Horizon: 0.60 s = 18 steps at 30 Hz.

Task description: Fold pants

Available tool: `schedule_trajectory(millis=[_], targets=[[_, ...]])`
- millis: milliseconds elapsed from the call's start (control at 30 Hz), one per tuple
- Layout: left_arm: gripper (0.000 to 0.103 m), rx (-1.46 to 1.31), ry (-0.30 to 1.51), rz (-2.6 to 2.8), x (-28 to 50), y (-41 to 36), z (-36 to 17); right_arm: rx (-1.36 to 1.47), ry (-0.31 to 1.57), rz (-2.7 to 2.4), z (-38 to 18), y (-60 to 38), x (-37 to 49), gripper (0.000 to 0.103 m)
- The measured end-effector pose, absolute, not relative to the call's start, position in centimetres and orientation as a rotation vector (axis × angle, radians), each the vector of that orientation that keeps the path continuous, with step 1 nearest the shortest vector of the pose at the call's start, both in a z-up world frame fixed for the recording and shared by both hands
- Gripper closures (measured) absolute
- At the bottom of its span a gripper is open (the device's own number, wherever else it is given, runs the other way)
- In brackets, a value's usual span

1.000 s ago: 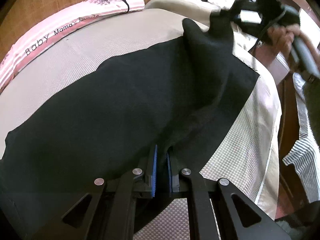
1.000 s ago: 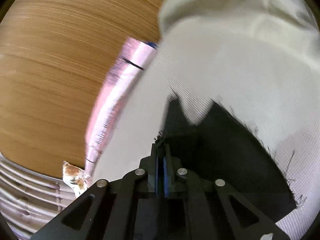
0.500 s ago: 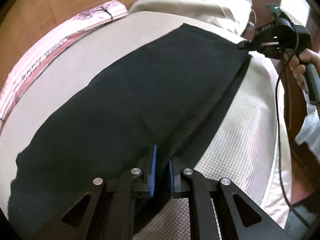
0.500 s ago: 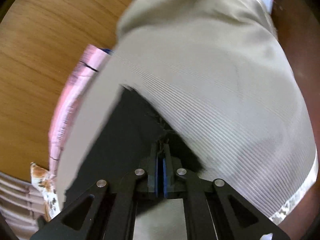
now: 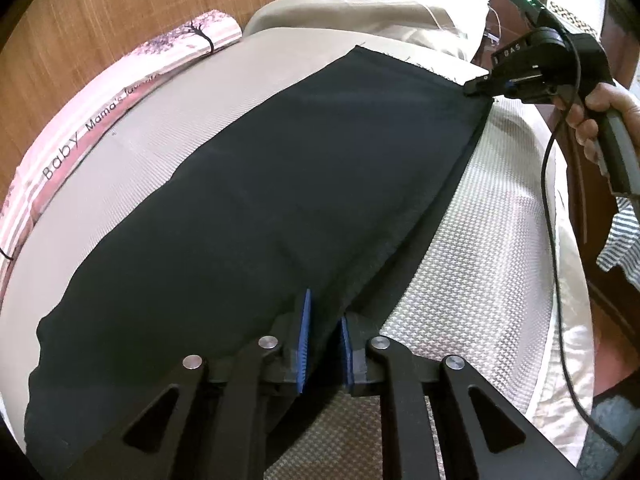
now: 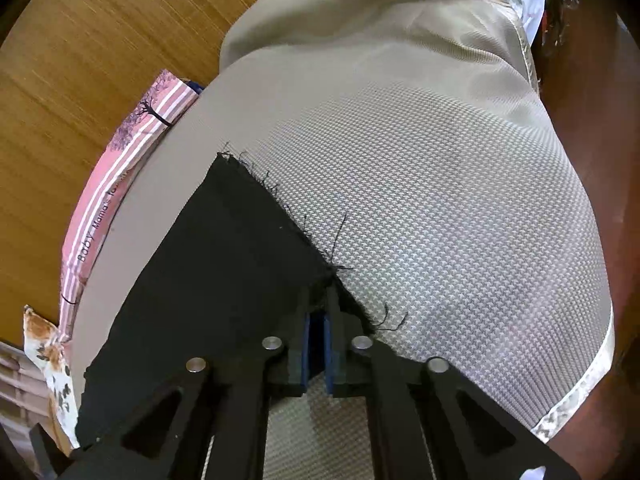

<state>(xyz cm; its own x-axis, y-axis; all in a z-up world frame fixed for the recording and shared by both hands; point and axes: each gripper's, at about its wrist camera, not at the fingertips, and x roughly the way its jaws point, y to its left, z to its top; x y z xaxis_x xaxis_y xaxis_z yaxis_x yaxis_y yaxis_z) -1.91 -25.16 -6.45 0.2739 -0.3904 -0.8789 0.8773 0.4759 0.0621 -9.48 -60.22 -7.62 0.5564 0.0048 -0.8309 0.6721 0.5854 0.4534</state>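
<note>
Now the pants lie flat on the bed, folded lengthwise, one leg stacked on the other. Long axis runs from the left gripper straight ahead and up-right to the right gripper.

Left jaws: just been opening, now a narrow gap. The folded edge sits between the blue pads, and they don't look to press it. Cloth reads as released.

Right jaws: also just been opening, only a slit in the right wrist view at right gripper. The frayed hem corner lies right at the tips, cloth running down-left of them. Can't tell if any thread stays pinched; looks let go.

Both grippers sit on the same long edge, at opposite ends. The right is at the hem, so it's nearer for a crosswise fold toward the left end.

Containers: none. A pink pillow lies beyond the pants, well apart.
</note>
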Motion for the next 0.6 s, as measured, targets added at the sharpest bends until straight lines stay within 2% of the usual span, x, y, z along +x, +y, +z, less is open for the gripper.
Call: schedule_trajectory(millis=[67,100,200,300,600], targets=[[0.075,0.594,0.982,-0.938,-1.5,-24.8,-5.9,0.846,0.913,-0.5,-6.3,-60.1,-9.8,0.064],[0.067,0.573,0.994,-0.946,-1.4,-24.5,-5.6,0.812,0.906,-0.522,-5.4,-60.0,-10.0,0.062],[0.053,0.482,0.973,-0.971,-0.8,-22.4,-3.2,0.742,0.882,-0.504,-2.6,-59.2,-9.7,0.062],[0.043,0.412,0.918,-0.92,0.2,-19.0,-1.1,0.664,0.886,-0.394,-0.1,-57.0,-7.3,0.062],[0.043,0.335,0.93,-0.589,4.5,-9.0,-2.8,0.491,1.045,0.217,0.4,-40.8,8.3,0.062]])
